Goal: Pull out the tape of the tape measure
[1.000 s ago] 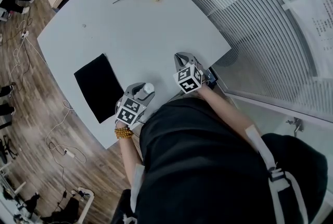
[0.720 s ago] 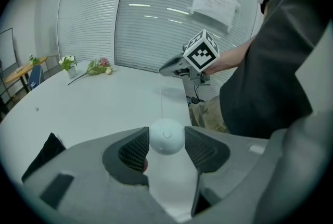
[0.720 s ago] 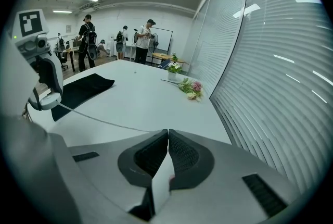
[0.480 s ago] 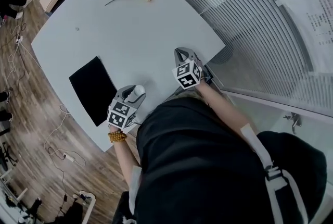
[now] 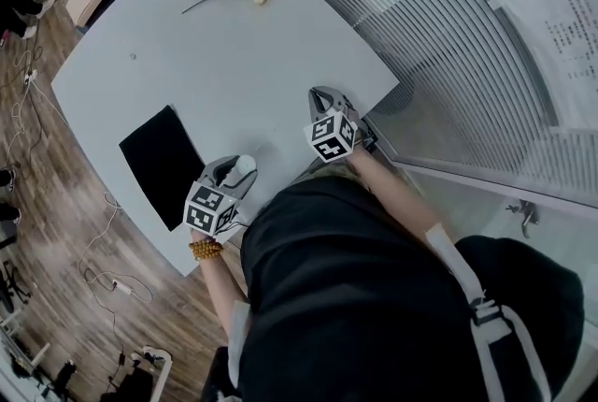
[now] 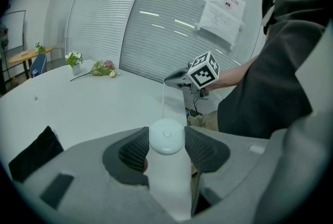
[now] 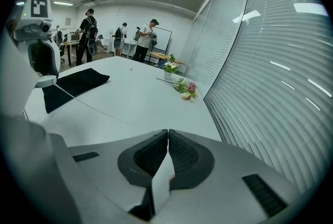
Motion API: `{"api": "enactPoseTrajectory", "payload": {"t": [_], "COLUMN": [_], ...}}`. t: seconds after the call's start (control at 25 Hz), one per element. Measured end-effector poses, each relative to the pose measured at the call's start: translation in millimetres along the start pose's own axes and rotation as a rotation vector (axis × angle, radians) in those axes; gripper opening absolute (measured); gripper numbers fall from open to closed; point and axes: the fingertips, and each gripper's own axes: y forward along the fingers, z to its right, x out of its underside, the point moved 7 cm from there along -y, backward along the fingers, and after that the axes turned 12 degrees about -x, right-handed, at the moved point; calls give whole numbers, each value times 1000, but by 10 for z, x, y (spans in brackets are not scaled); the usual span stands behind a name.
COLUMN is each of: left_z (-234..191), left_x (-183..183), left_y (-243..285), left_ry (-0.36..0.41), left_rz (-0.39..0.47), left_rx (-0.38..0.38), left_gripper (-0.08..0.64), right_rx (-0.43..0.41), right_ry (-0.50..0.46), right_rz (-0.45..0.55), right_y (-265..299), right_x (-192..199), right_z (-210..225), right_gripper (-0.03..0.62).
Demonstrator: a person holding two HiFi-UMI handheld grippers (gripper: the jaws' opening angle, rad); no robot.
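Your left gripper [image 5: 234, 172] stands wide, clamped on the round white tape measure [image 6: 166, 138] over the near edge of the surface [image 5: 234, 64]. Your right gripper [image 7: 167, 154] is pinched fully closed on what looks like the end of the tape [image 7: 88, 101], off to the right. A thin run of tape spans between them, so the pull looks under way. Next, draw the right gripper steadily rightward, holding the case fixed and the pinch firm.

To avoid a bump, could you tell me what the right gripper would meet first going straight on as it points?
Probably the bare white table: the right gripper, shut on the tape, points down at it, well short of the flowers.
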Motion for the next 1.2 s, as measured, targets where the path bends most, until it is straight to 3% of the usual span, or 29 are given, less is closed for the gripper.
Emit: {"api": "enactPoseTrajectory", "payload": {"t": [0.36,0.88,1.2], "left_z": [52,69,73], "left_x": [-45,60,65], "left_y": [55,14,-37], "left_ry": [8,24,-5], "left_rz": [-15,-69,-46], "left_rx": [19,37,38], "left_gripper": [225,225,225], "right_rx": [15,77,93], "right_ry": [-33,12,-28], "right_rz": [-16,-63,-80], "right_y": [15,7,-1], "right_x": [53,296,378], "right_z": [54,285,344], "right_gripper": [6,5,6]}}
